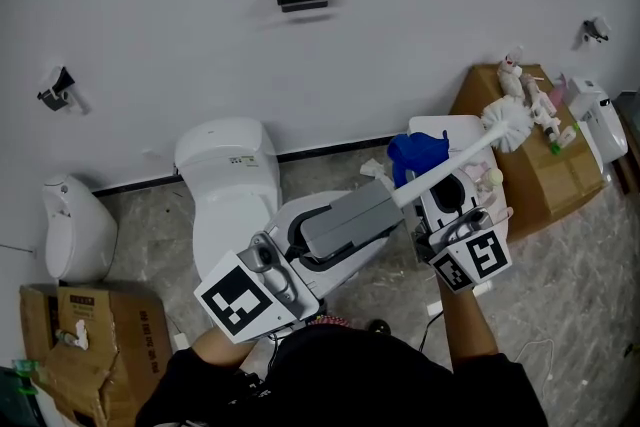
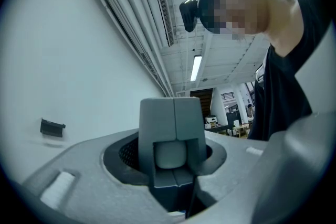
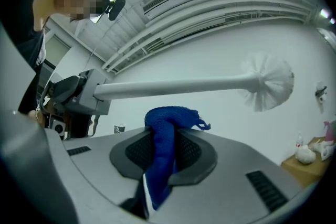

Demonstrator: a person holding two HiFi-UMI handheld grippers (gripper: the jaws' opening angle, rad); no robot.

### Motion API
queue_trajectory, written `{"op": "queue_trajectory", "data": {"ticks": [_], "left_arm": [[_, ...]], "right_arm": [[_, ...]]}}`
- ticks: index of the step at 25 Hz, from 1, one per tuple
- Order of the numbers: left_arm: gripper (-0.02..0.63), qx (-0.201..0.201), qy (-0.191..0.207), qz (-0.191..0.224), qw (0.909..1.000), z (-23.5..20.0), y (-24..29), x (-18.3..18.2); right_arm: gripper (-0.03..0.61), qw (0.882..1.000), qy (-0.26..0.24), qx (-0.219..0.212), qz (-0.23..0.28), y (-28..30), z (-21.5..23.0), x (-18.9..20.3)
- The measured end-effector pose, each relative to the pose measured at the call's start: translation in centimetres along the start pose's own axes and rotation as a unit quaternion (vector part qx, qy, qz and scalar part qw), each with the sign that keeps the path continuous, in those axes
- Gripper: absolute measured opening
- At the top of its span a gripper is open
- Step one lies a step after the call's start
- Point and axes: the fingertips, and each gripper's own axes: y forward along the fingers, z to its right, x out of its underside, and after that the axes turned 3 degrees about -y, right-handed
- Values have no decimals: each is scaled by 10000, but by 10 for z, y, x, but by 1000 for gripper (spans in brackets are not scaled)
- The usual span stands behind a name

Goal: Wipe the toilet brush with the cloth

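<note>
The brush (image 1: 452, 164) hangs in open air above the floor (image 1: 340, 165), between the toilet (image 1: 228, 177) and the box (image 1: 545, 170), clear of the wall (image 1: 300, 65). Its long axis runs from lower left to upper right in the head view. The bristle head sits over the box's left edge. The left tool (image 2: 173, 134) clamps the handle's end. The right tool (image 3: 163, 139) grips the cloth (image 3: 167, 128), which bunches just under the handle with a small gap. Both tools point toward the wall, and the right forearm (image 1: 468, 320) reaches forward.
</note>
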Motion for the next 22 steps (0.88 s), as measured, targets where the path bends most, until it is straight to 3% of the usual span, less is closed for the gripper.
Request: {"op": "queue_trajectory", "data": {"ticks": [12, 22], "left_arm": [[183, 40, -28, -53, 10000, 3, 2, 6], [183, 131, -273, 14, 9995, 3, 2, 7]], "right_arm": [[75, 9957, -754, -511, 141, 8, -49, -13], [75, 9942, -838, -656, 151, 8, -57, -13]]}}
